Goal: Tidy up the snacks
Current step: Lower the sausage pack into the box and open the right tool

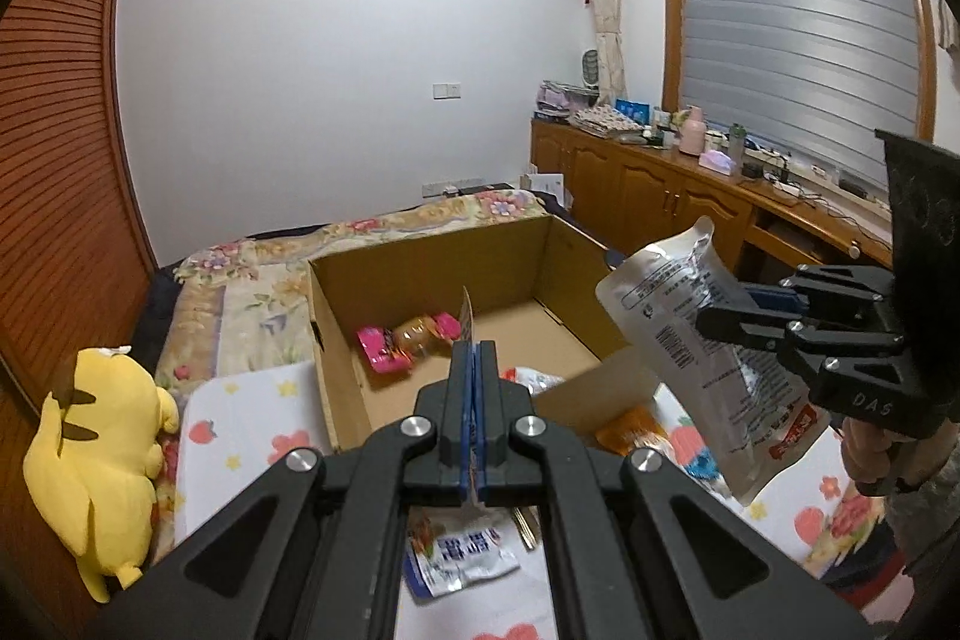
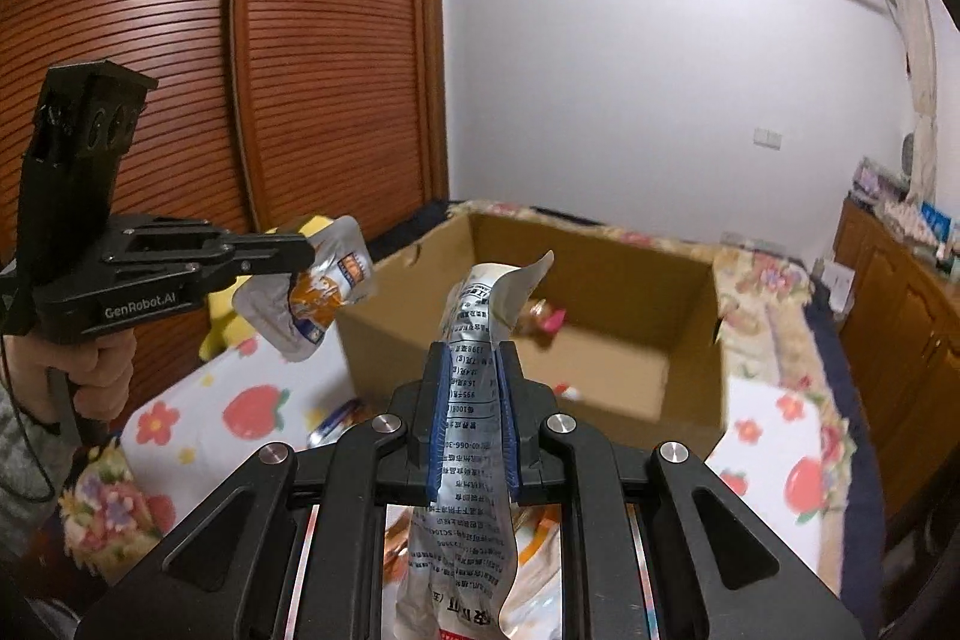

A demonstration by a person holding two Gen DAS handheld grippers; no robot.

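Observation:
An open cardboard box (image 1: 420,256) (image 2: 690,274) lies on the bed with a pink-and-brown snack (image 1: 405,337) (image 2: 543,319) inside. My left gripper (image 1: 474,358) (image 2: 303,259) is shut on a small silver and orange pouch (image 2: 318,292), seen edge-on in its own view (image 1: 467,319), held in the air before the box's near wall. My right gripper (image 2: 471,358) (image 1: 711,316) is shut on a long silver pouch (image 2: 465,436) (image 1: 708,358), held above the box's near right corner.
Loose snack packets lie on the white fruit-print cloth (image 1: 240,430) near me: a blue and white one (image 1: 459,559) and an orange one (image 1: 633,430). A yellow plush toy (image 1: 96,454) sits at the left. A wooden wardrobe (image 2: 210,40) and a cluttered cabinet (image 1: 690,196) flank the bed.

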